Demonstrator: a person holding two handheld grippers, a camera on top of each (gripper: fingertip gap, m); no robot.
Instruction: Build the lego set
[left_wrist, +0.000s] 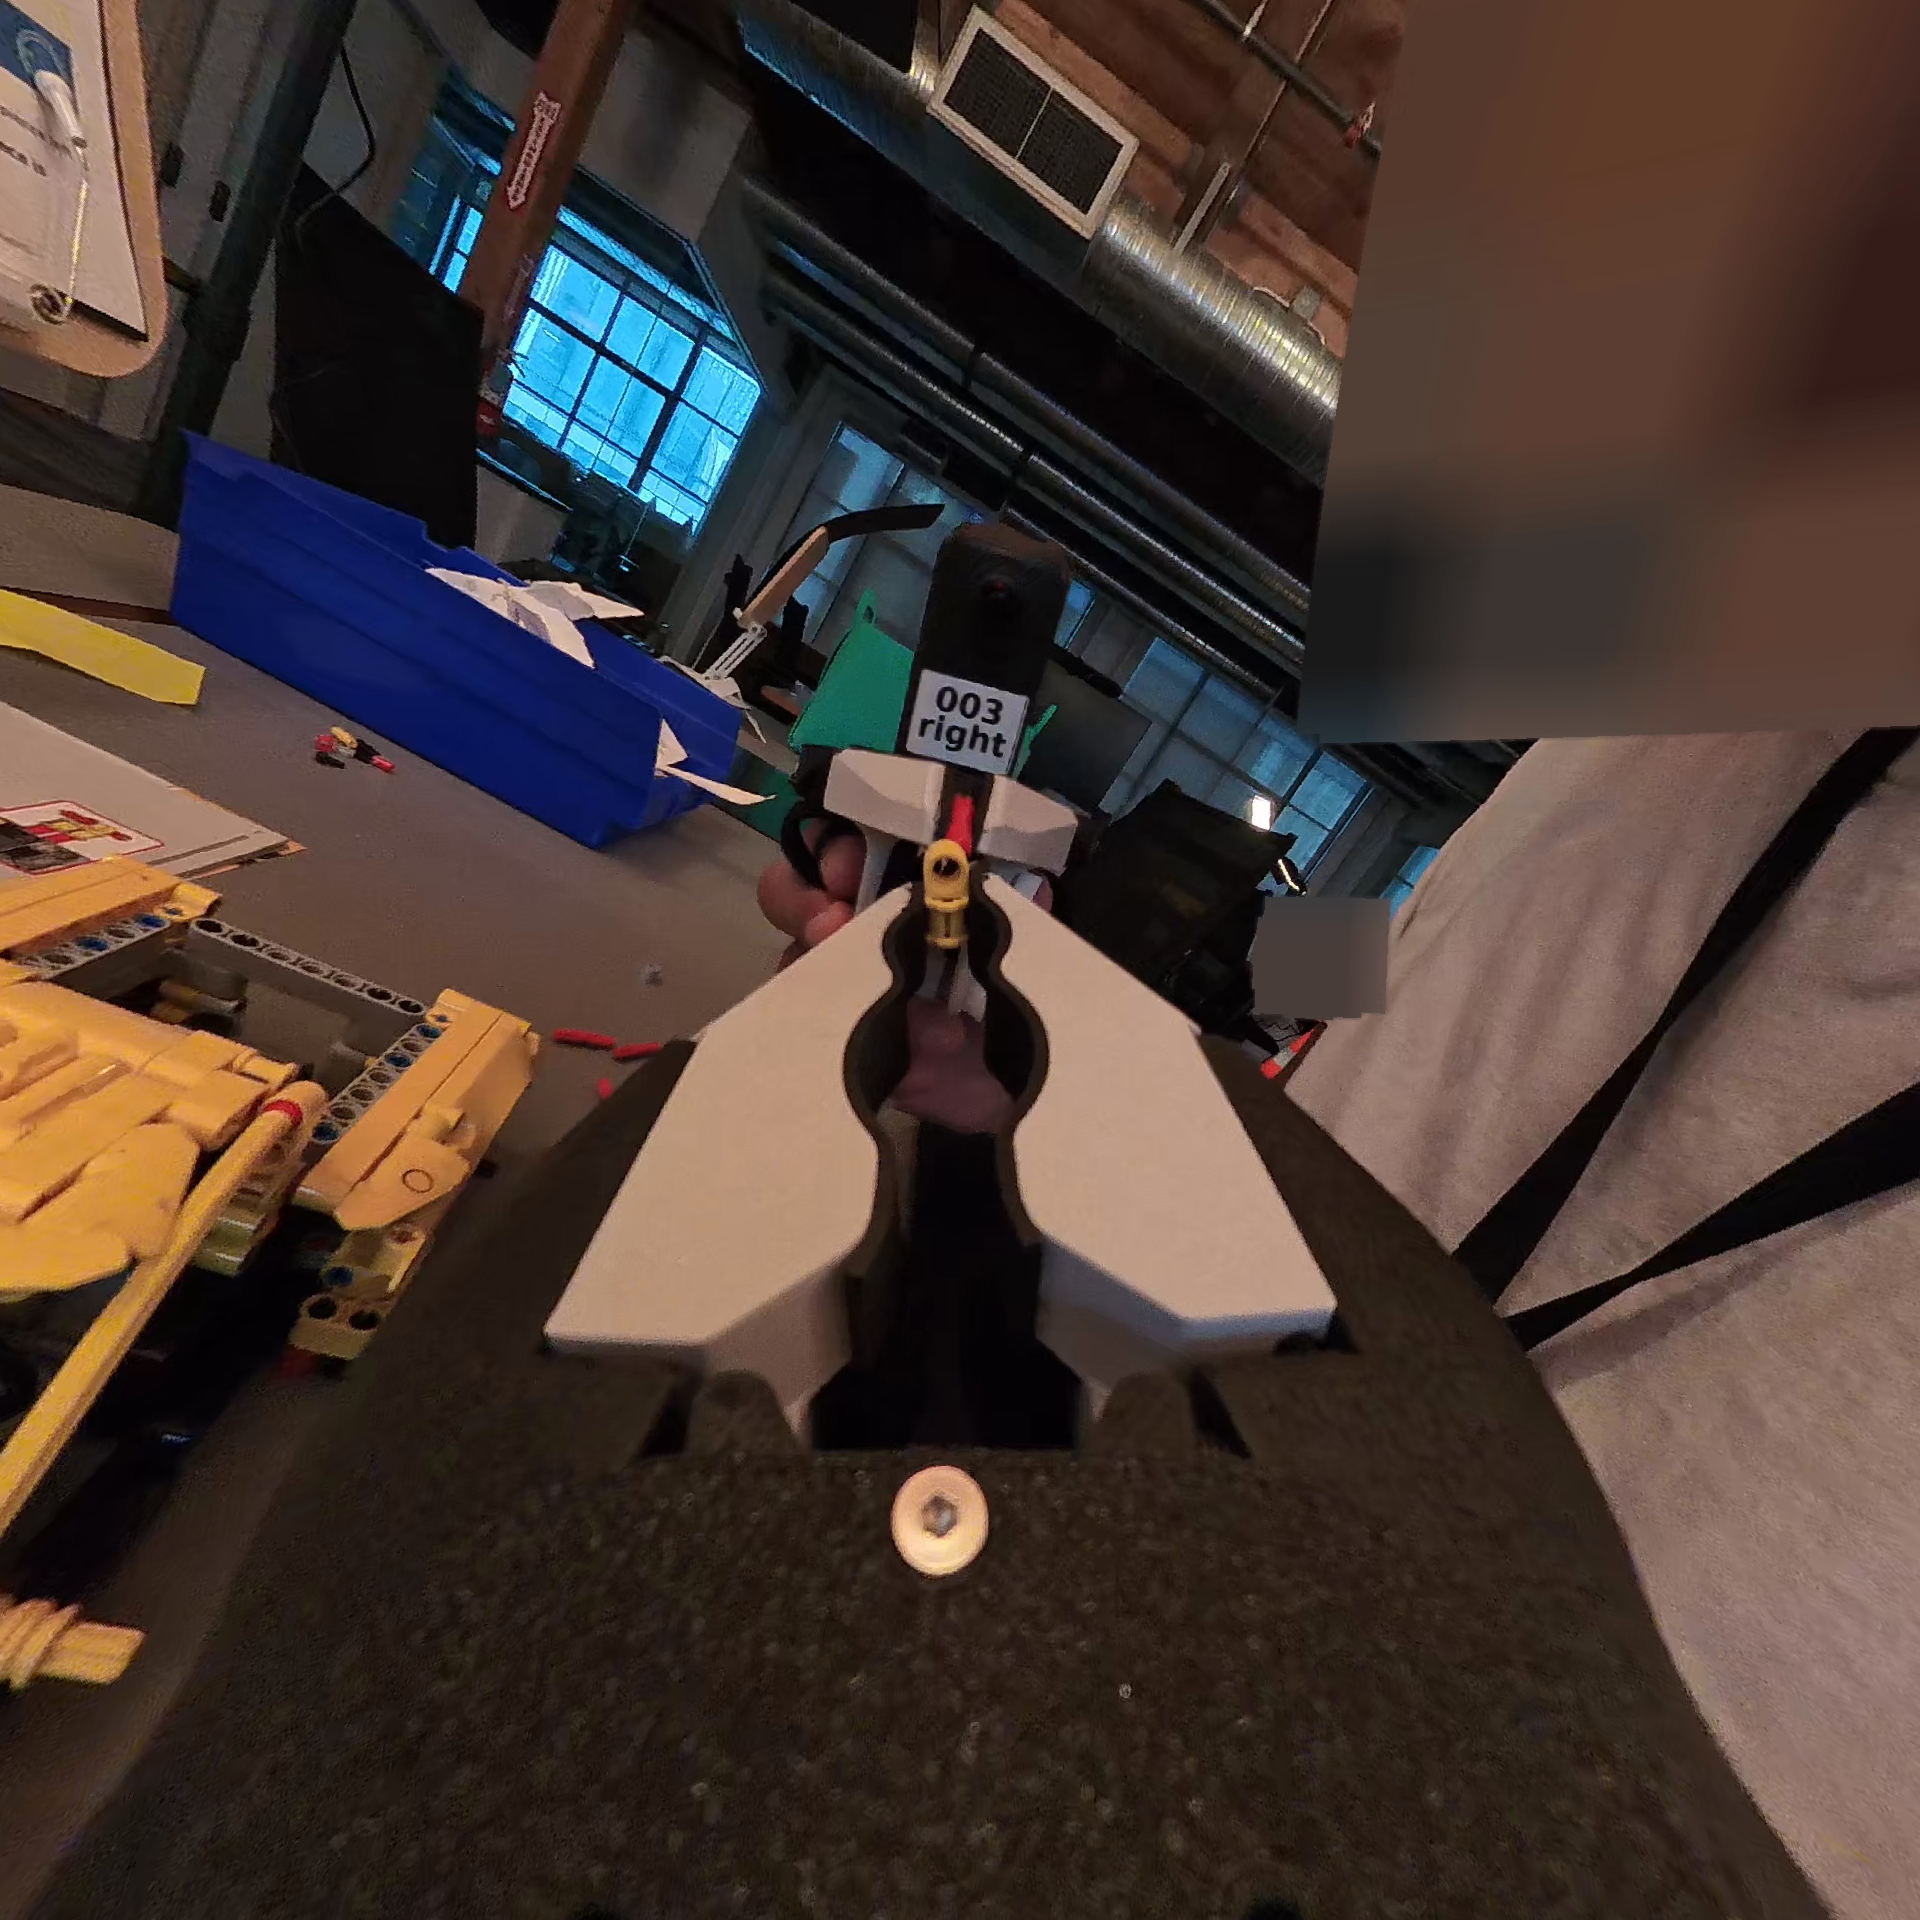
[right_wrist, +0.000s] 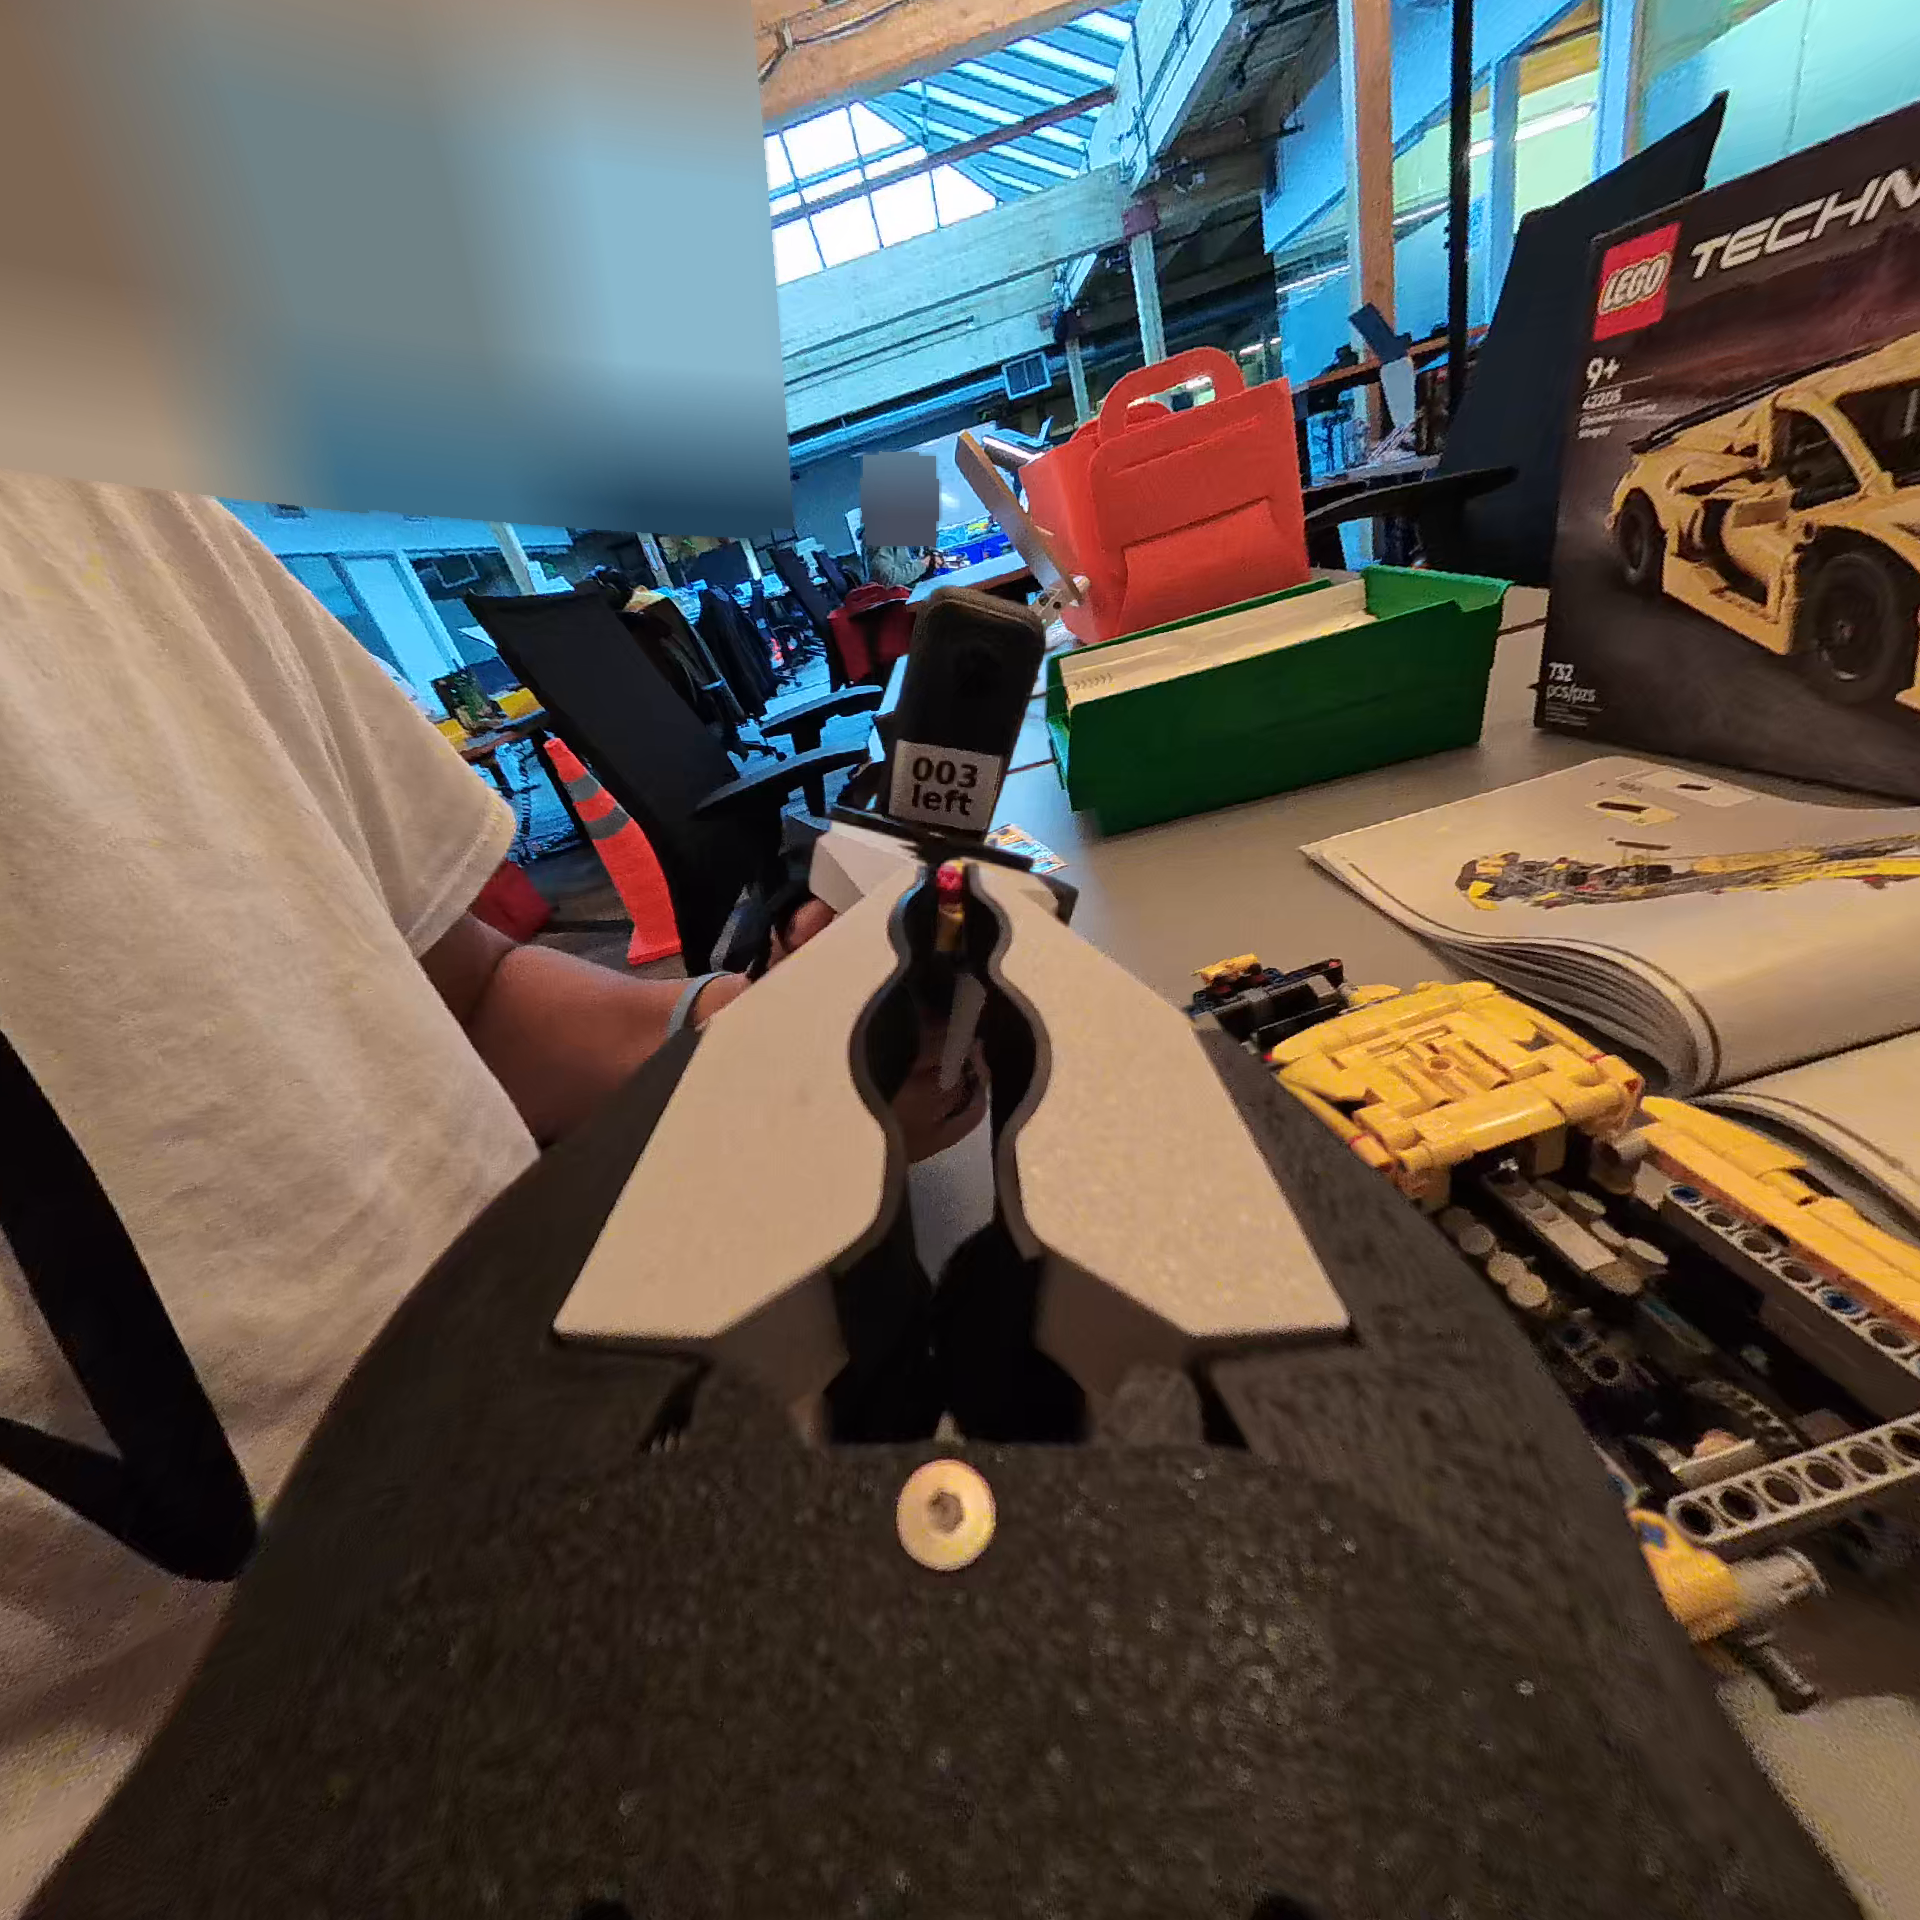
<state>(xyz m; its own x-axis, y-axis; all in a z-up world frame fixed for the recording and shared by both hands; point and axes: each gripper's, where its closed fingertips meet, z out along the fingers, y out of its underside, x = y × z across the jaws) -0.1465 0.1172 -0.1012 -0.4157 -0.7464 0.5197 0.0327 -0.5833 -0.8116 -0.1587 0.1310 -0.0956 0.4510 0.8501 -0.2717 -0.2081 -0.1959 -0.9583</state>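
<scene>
Lego car (right_wrist: 1455, 1091), yellow and part-built, lies on our tabletop (left_wrist: 436, 883) beside one open manual (right_wrist: 1621, 914); bare grey surface beyond it. We hold both grippers raised, tip to tip: left gripper (left_wrist: 943, 914) clamps a yellow connector (left_wrist: 943, 888), right gripper (right_wrist: 948, 914) pinches a red-and-yellow piece (right_wrist: 948, 902).

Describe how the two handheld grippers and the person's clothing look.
Both tongs, left and right, look alike: speckled black foam body with a pale round screw, two light grey angular fingers lined in black wavy pads, and a black camera carrying a white label. The person wears a white T-shirt crossed by black straps.
</scene>
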